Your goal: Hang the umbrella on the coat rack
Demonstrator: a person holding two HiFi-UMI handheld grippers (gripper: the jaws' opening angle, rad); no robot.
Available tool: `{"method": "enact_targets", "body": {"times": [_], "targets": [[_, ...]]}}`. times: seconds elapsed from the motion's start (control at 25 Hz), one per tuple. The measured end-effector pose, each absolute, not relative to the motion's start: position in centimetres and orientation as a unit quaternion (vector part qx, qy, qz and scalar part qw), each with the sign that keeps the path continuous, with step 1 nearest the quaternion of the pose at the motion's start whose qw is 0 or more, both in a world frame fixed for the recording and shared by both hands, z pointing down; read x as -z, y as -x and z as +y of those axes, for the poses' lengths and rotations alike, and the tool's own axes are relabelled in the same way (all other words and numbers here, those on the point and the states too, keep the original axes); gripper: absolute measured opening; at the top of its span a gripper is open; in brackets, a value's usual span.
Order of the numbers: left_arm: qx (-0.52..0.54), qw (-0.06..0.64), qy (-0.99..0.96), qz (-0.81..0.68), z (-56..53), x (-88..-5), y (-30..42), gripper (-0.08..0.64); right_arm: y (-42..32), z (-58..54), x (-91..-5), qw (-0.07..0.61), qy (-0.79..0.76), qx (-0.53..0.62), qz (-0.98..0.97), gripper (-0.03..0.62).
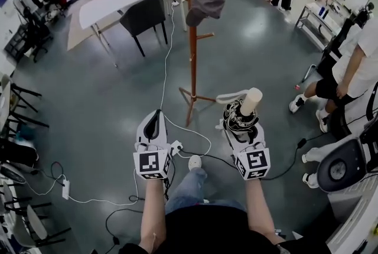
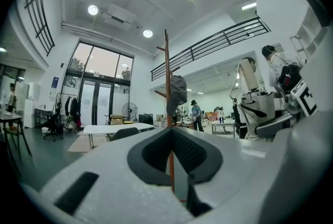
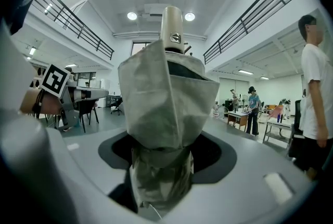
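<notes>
Right tongs (image 1: 238, 124) were clamped on folded grey-and-black umbrella (image 1: 250, 100), beige handle up; left tongs (image 1: 155, 121) together, empty, near brown wooden coat rack (image 1: 192, 64).

I'm standing on grey floor (image 1: 106, 99). Coat rack (image 1: 192, 58) is standing on it ahead, white cable (image 1: 166, 72) snaking past its feet, power strip (image 1: 65, 189) lying left, chair (image 1: 144, 18) sitting beyond.

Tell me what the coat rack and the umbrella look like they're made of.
Coat rack: likely wood, reddish-brown with a smooth stained finish, going by its slim pole and angled pegs. Umbrella: thin matte fabric, pale grey, creased into soft folds. Its handle: cream, smooth and faintly glossy, probably plastic, possibly painted wood.
</notes>
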State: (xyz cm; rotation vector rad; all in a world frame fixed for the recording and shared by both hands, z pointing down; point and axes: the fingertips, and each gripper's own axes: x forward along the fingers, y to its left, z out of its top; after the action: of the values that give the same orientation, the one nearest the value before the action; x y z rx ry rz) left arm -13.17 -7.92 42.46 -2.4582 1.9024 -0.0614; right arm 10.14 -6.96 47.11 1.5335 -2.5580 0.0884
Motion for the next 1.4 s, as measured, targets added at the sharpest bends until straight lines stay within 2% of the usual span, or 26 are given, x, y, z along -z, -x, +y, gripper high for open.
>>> {"method": "enact_targets", "body": {"times": [0.6, 1.4], "targets": [[0.027, 0.031, 0.809, 0.587, -24.6, -41.9, 14.0, 0.008, -5.7, -23.3, -48.3, 0.077, -0.506, -0.049, -0.858, 0.299], [0.04, 0.017, 0.802, 0.596, -29.1, -43.3, 13.3, 0.008, -4.5, -28.5, -51.5, 0.107, -0.464, -0.073, -0.876, 0.299]]}}
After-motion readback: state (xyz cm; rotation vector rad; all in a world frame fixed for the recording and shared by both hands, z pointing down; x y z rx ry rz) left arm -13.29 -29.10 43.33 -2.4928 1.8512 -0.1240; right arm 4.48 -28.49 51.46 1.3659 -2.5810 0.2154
